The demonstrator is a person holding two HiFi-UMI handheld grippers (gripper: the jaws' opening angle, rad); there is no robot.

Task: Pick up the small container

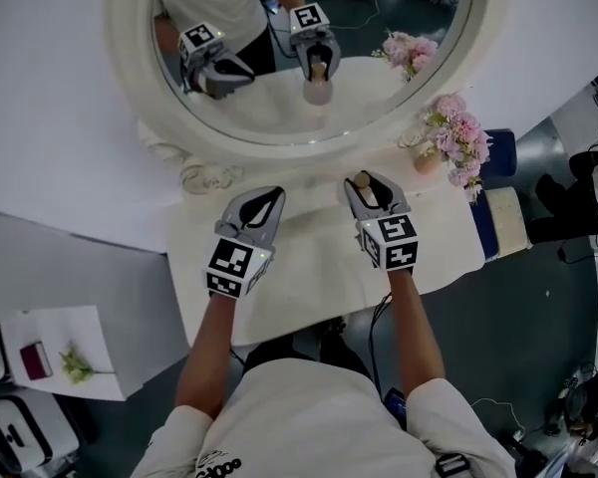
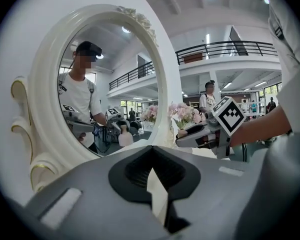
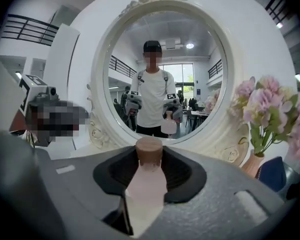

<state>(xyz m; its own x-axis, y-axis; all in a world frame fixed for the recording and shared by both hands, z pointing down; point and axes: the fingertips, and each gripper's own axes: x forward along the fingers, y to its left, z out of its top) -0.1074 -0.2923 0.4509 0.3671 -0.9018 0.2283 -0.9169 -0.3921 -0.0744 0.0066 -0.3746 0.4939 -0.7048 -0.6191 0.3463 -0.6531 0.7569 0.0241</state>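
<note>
Between my right gripper's jaws stands the small container, a little bottle with a pale pink, cloudy body, narrowing shoulders and a brown cork stopper. The jaws are closed on its body from both sides, and it sits upright. I cannot tell whether its base is clear of the cloth. My left gripper, just beside it, has its jaws drawn together with nothing in them. Both hover over the white-clothed tabletop, which is bare from the jaws back to its near edge. Just beyond the jaw tips rises the cream frame of the oval mirror, leaving little room forward. To the right, near the cloth's edge, a small vase holds pink flowers.
</note>
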